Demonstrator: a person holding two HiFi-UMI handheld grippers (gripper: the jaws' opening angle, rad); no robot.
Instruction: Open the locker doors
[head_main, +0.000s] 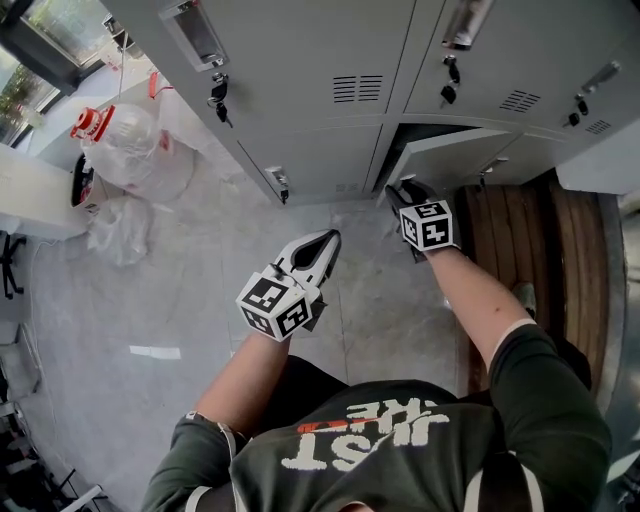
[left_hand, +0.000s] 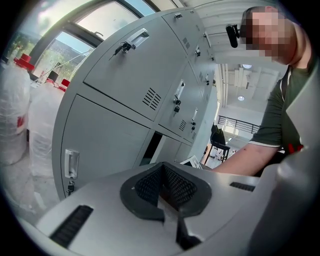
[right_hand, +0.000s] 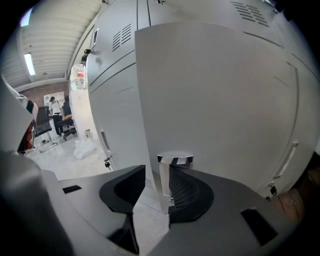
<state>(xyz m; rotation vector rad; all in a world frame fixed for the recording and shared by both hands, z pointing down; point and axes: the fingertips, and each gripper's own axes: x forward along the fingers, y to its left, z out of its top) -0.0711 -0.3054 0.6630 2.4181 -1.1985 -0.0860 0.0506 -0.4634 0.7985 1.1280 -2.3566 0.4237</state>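
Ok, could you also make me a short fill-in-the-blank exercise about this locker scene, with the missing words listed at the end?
1. The ___ gripper has the chrome knob between its jaws.
2. That knob sits on a lower locker door that is already partly ___.
3. The left gripper is over the floor, its jaws together, and it holds ___.

Missing words: right; open; nothing

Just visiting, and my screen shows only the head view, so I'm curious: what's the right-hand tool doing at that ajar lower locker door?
Observer: Its own view shows the door's edge and a shiny knob standing between the right gripper's jaws.
Operator: Clamped already?
Observer: Not quite; a gap shows beside one pad.
Operator: And the other tool?
Observer: The left gripper's view shows its jaws together, nothing between.
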